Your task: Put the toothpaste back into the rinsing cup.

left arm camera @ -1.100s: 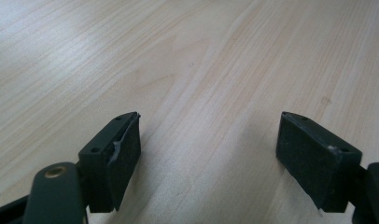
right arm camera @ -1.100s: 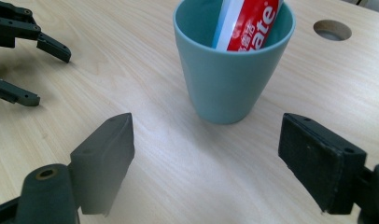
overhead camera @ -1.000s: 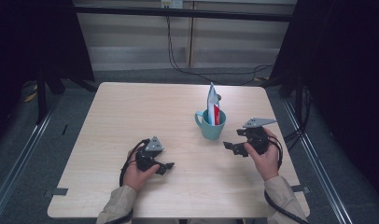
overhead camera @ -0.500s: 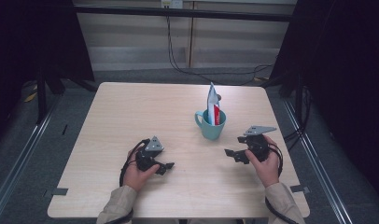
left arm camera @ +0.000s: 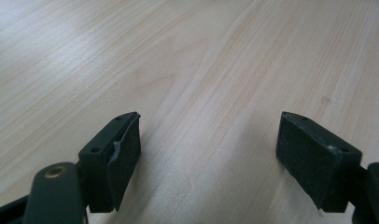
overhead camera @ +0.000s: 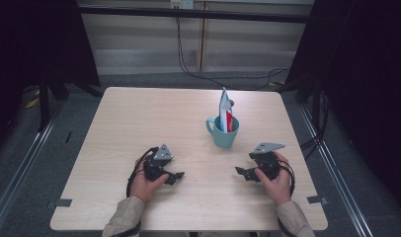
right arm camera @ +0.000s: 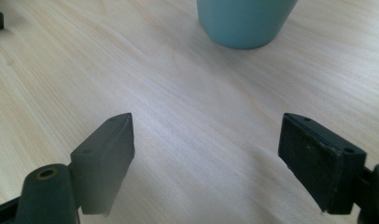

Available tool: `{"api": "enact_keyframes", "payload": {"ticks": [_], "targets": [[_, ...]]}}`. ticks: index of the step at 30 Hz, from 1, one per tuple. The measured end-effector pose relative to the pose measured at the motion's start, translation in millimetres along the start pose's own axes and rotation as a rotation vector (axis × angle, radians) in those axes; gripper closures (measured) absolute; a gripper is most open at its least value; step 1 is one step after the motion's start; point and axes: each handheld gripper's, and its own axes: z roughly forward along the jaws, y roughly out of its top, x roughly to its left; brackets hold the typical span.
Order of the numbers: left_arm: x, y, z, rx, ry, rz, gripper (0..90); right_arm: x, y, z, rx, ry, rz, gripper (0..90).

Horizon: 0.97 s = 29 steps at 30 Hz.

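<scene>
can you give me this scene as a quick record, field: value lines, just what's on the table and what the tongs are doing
surface: light wooden table
mug: teal mug, upright, right of the table's middle, handle to the left in the high view
mug contents: a white and red packet standing up out of it
left tongs: open, holding nothing, low over bare wood at the near left
right tongs: open, holding nothing, at the near right, apart from the mug
right gripper view: mug base ahead of the jaws
contact: neither tongs touch the mug
</scene>
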Motion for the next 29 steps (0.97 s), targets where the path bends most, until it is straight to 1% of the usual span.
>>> {"api": "enact_keyframes", "payload": {"ticks": [1,3,4,5,9,10,12,14,15,17,23,28,29], "targets": [[0.0,0.0,0.0,0.000,0.000,0.000,21.7,1.0,-1.0,0.8,0.005,-0.006,0.000,18.1],[0.0,0.0,0.0,0.000,0.000,0.000,21.7,1.6,-3.3,2.8,0.000,-0.001,-0.005,18.1],[0.0,0.0,0.0,0.000,0.000,0.000,21.7,2.9,-4.6,3.3,0.004,-0.009,0.005,18.1],[0.0,0.0,0.0,0.000,0.000,0.000,21.7,2.6,-6.1,4.6,0.001,-0.012,-0.004,18.1],[-0.1,0.0,0.0,0.000,0.000,-0.001,21.7,3.9,-12.9,7.4,0.017,-0.020,0.008,18.1],[-0.1,0.0,0.0,0.000,0.000,-0.001,21.7,3.6,-14.2,8.1,0.010,-0.024,-0.001,17.6],[0.0,0.0,0.0,0.000,0.000,0.000,21.7,4.3,-15.1,7.2,0.009,-0.024,0.016,17.6],[-0.1,0.0,0.0,0.000,0.000,0.000,21.7,3.6,-16.5,8.0,-0.004,-0.024,0.003,16.1],[0.2,0.0,-0.2,0.004,0.000,0.005,21.8,3.8,-17.6,8.1,-0.011,-0.024,0.007,15.8],[0.0,0.0,0.0,0.000,0.000,0.000,21.7,3.6,-18.3,8.2,-0.016,-0.021,0.004,15.6],[0.0,0.0,-0.1,0.002,0.001,0.003,21.7,3.1,-18.1,8.7,-0.012,-0.017,0.011,14.3],[0.1,0.0,-0.2,0.004,0.001,0.005,21.8,2.2,-18.1,8.7,-0.013,-0.011,0.008,14.1],[-0.1,0.0,0.0,0.000,0.001,0.001,21.8,2.1,-18.1,8.5,-0.011,-0.011,0.006,14.0]]}}
